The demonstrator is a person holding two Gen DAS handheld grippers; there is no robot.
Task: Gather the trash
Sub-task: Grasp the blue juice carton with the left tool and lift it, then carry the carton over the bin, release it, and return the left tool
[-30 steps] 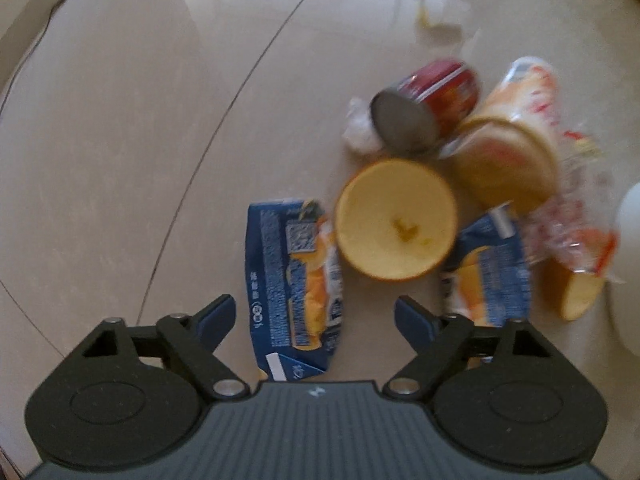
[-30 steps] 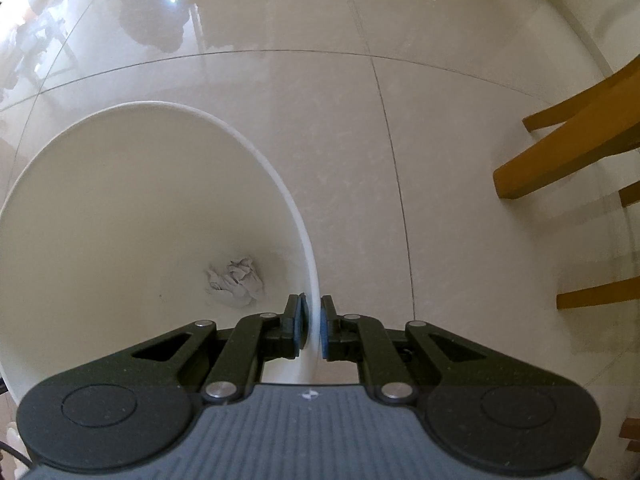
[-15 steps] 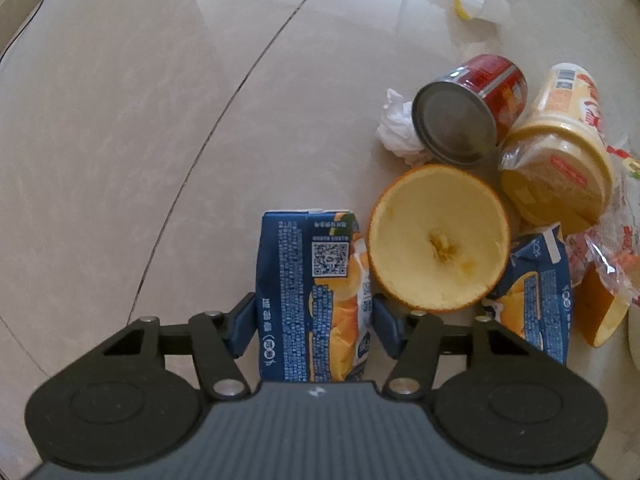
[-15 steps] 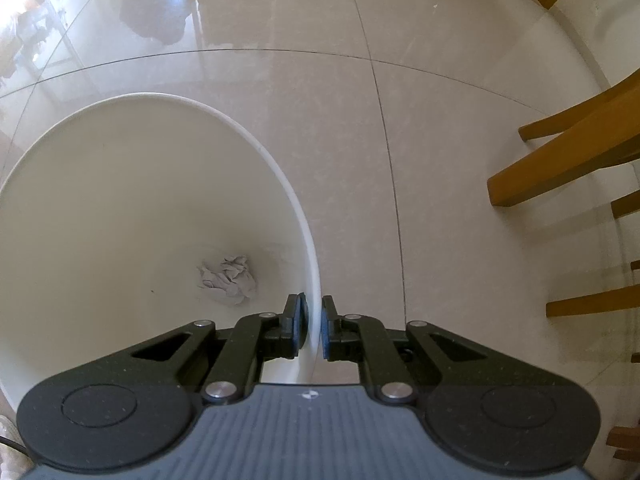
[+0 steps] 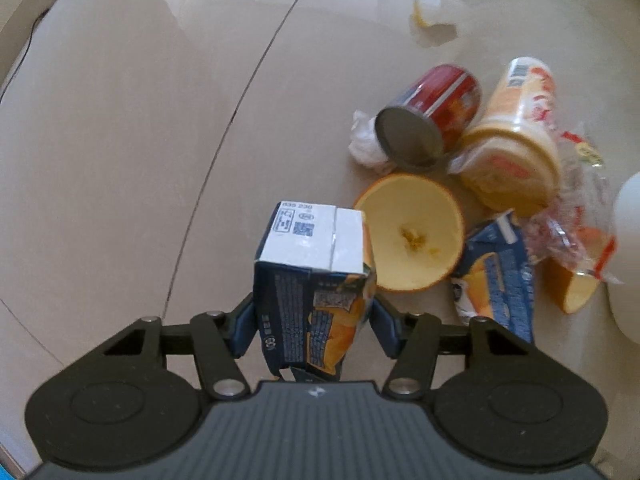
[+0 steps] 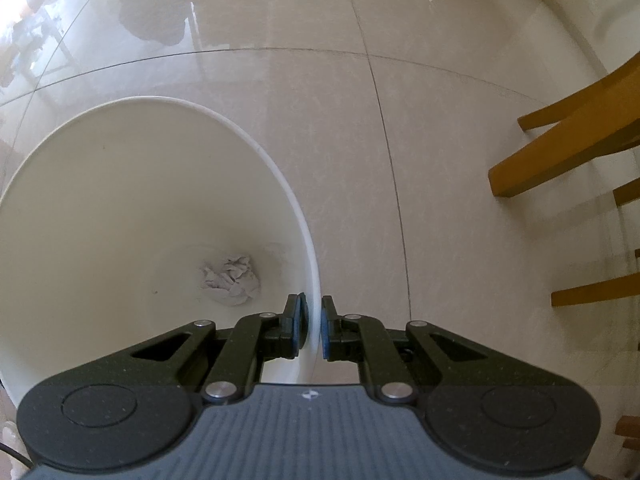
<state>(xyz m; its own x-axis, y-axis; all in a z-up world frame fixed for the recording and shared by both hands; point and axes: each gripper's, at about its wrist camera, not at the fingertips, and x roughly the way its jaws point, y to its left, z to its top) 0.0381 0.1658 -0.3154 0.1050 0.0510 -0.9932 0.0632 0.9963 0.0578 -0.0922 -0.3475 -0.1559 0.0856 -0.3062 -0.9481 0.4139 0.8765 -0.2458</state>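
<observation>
My left gripper (image 5: 311,322) is shut on a blue juice carton (image 5: 316,280), which hangs off the floor with its white end toward the tiles. Below and to the right lies a trash pile: an orange half (image 5: 410,236), a red can (image 5: 430,114), a yellow cup (image 5: 516,140), a second blue carton (image 5: 500,276), crumpled tissue (image 5: 366,144) and a clear wrapper (image 5: 576,216). My right gripper (image 6: 314,328) is shut on the rim of the white bin (image 6: 280,184). A crumpled tissue (image 6: 232,280) lies at the bin's bottom.
A small white and yellow cup (image 5: 430,10) lies farther off on the tiles. The white bin's side (image 5: 628,248) shows at the right edge of the left wrist view. Wooden chair legs (image 6: 572,136) stand to the right of the bin.
My left gripper closed on the blue carton that lay flat on the floor and lifted it, so its white end now faces the floor. The right gripper and bin stayed put.
</observation>
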